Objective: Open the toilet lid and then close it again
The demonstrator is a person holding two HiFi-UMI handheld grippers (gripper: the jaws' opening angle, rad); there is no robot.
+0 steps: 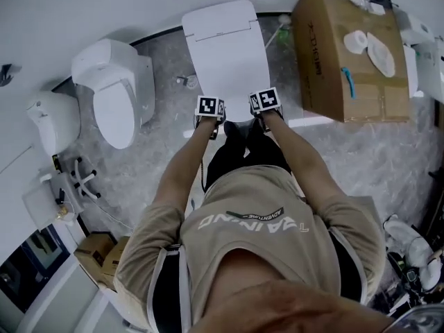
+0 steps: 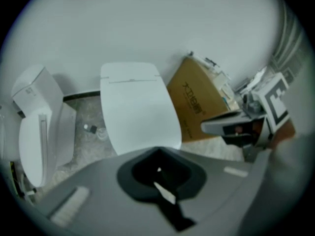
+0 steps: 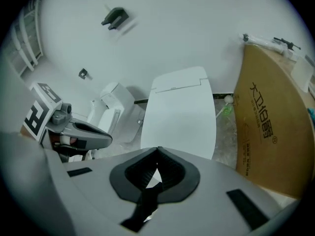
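Left tool point(image 2: 157, 151), right tool point(image 3: 157, 150): both pressed together, empty, at near rim of closed toilet lid point(image 1: 225, 47). I judge lid stiff, light, slick, far-hinged; lift under near edge.

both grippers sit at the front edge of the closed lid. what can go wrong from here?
1. The left gripper and right gripper both have their jaws together and are not pinching the toilet lid. Lifting by nudging its front edge may slip.
2. The cardboard box stands close on the right, so the right arm could bump it.
3. The lid would swing up toward the wall. Releasing it early might slam it.
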